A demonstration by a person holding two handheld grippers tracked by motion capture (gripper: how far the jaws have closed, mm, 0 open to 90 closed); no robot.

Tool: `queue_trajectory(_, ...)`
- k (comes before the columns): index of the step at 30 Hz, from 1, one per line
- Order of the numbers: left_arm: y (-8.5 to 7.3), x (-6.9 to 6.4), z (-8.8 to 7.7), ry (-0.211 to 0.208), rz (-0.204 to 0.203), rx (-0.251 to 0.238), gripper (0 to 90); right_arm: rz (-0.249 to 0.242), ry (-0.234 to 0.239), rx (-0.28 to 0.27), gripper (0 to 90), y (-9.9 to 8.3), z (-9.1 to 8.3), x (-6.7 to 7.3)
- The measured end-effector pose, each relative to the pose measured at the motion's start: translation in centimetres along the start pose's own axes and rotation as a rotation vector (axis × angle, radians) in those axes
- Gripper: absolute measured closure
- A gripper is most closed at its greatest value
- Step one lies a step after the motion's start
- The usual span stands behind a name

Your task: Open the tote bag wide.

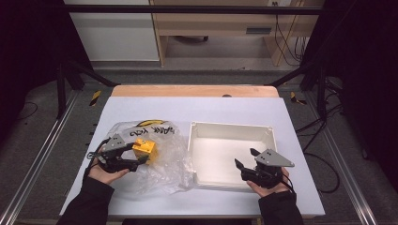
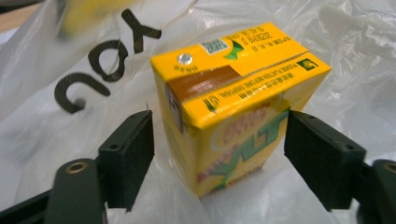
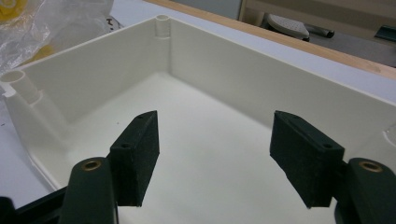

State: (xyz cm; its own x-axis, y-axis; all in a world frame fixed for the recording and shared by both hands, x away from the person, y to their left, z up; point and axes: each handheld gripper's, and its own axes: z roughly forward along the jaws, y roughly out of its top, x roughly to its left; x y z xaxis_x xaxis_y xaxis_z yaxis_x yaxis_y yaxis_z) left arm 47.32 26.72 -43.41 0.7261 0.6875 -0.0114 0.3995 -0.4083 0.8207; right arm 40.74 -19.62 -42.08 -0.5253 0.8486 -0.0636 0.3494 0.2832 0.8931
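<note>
Now | my left gripper open, jaws either side of the yellow juice carton, gaps visible | carton stands on the clear plastic bag, left of the white box | my right gripper open above box's near edge, empty

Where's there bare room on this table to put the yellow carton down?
The white bin is bare inside; the right gripper hovers open at its near edge. Bare table runs behind the bin and bag, plus a strip along the near edge. The left is crowded: the crumpled bag, the carton and the left gripper.
</note>
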Motion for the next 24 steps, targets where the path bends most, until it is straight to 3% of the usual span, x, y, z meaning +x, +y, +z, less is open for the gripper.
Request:
queue_trajectory(9,-0.1,0.3,1.0,-0.061,0.031,-0.014,19.1,-0.002,0.006,0.000,32.8,0.0,0.1,0.0)
queue_trajectory(11,-0.1,0.0,1.0,-0.040,0.051,-0.003,20.7,-0.003,0.006,-0.002,32.9,0.0,0.1,0.0)
queue_trajectory(18,-0.2,-0.6,0.1,0.001,0.049,0.017,34.1,0.003,0.008,-0.003,32.9,0.0,0.0,0.0)
queue_trajectory(24,-0.2,-0.7,-0.4,0.005,0.042,0.033,38.8,0.002,0.007,-0.005,32.9,0.0,0.0,-0.1)
